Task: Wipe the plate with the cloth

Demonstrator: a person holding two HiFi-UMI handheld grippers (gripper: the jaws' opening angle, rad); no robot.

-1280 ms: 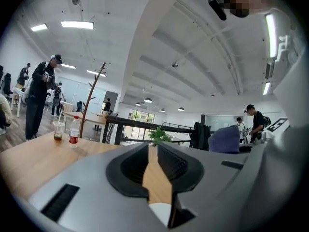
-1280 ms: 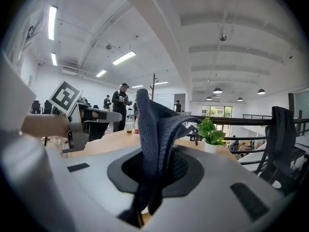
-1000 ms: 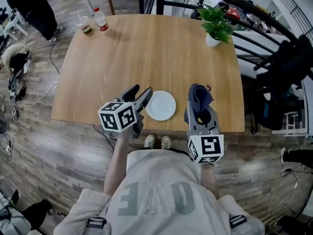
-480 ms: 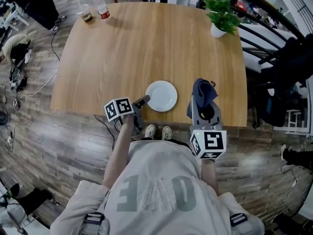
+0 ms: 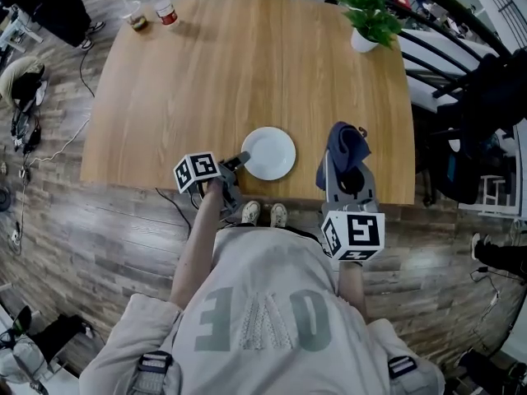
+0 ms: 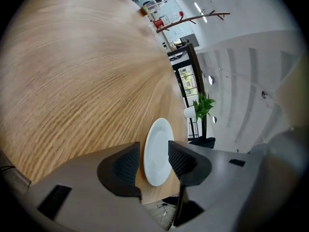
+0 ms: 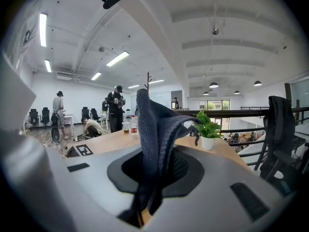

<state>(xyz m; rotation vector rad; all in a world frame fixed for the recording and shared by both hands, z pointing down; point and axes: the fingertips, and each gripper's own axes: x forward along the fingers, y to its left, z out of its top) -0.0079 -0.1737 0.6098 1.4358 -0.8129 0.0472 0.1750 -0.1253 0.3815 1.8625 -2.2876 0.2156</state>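
Jaws of the left gripper point(image 5: 240, 160) are closing around the white plate point(image 5: 268, 153), not yet gripping; the right gripper point(image 7: 153, 178) clamps the dark cloth point(image 7: 153, 124).

Dark blue cloth point(image 7: 157, 144) clamped upright between the right tool's point(image 7: 153, 170) jaws

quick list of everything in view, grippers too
table: 1, light wood, fills the middle
plate: 1, white, near the table's front edge
cloth: 1, dark blue, in the right gripper
plant: 1, green in a white pot, far right corner
bottle: 1, clear with red label, far left corner
cup: 1, clear, beside the bottle
left gripper: 1, grey, jaws closing with the plate's edge between them
right gripper: 1, grey, shut on the cloth
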